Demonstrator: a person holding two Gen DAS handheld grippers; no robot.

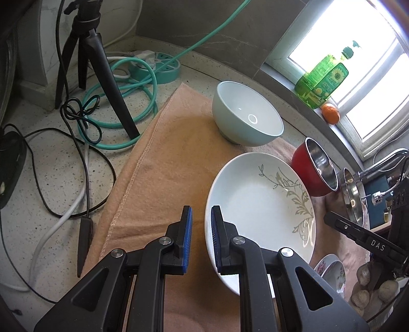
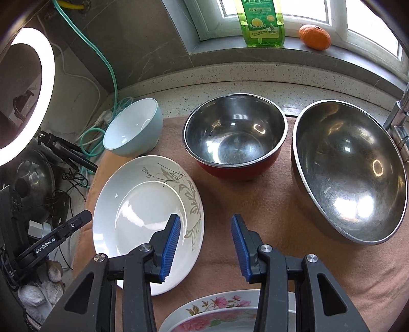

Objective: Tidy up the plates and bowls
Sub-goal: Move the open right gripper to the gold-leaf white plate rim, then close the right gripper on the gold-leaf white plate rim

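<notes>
A white plate with a grey leaf pattern [image 1: 258, 204] [image 2: 143, 204] lies on a tan towel [image 1: 166, 178] [image 2: 268, 204]. Behind it stands a pale blue bowl [image 1: 245, 115] [image 2: 133, 130]. A red bowl with a steel inside [image 1: 314, 166] [image 2: 235, 138] and a large steel bowl [image 1: 354, 199] [image 2: 347, 173] stand to the right. A pink-flowered dish [image 2: 225, 314] [image 1: 332, 270] sits at the towel's near edge. My left gripper [image 1: 201, 240] is open and empty, straddling the plate's left rim. My right gripper [image 2: 205, 247] is open and empty above the towel beside the plate's right rim.
A black tripod [image 1: 97, 63], green hose [image 1: 133, 102] and cables [image 1: 64, 166] lie on the speckled counter to the left. A green soap bottle [image 2: 260, 23] and an orange [image 2: 314, 37] stand on the windowsill. A ring light [image 2: 33, 89] and a tap [image 2: 398, 122] flank the scene.
</notes>
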